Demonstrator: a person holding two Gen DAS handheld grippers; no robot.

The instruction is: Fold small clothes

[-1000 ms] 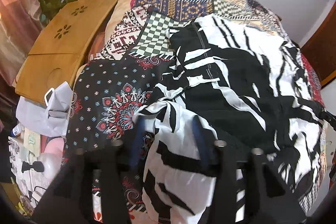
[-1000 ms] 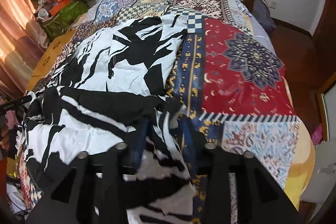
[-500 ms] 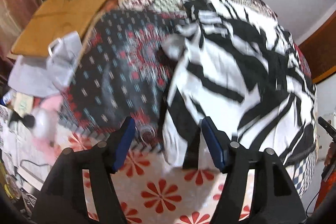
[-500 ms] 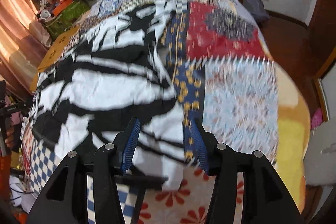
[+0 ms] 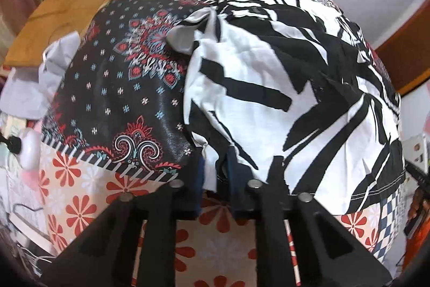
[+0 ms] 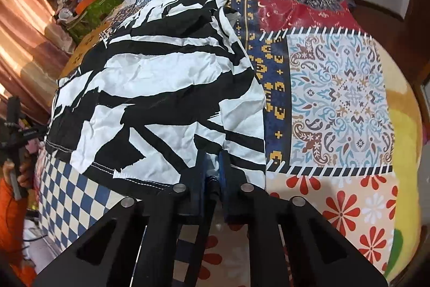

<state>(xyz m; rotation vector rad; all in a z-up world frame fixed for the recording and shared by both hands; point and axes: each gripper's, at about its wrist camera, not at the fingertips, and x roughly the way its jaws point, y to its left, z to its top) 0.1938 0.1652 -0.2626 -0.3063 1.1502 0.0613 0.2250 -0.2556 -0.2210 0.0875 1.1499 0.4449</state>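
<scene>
The garment (image 5: 282, 88) hides much of the quilt (image 5: 113, 88); its hem (image 6: 212, 166) covers the jaws' tips. Left-edge clutter (image 5: 24, 141) is blurred.

Left wrist cam is riding behind the left gripper (image 5: 215, 168), looking fwd along its fingers and down, v. close to the black-and-white garment (image 5: 282, 88), w/ patchwork bedspread (image 5: 113, 98) spreading ahead and to its left. Right wrist cam is sitting likewise behind the right gripper (image 6: 212, 166), facing fwd over the same garment (image 6: 166, 88); bedspread (image 6: 336, 98) to its right. Both views are sharing the garment and bedspread.
</scene>
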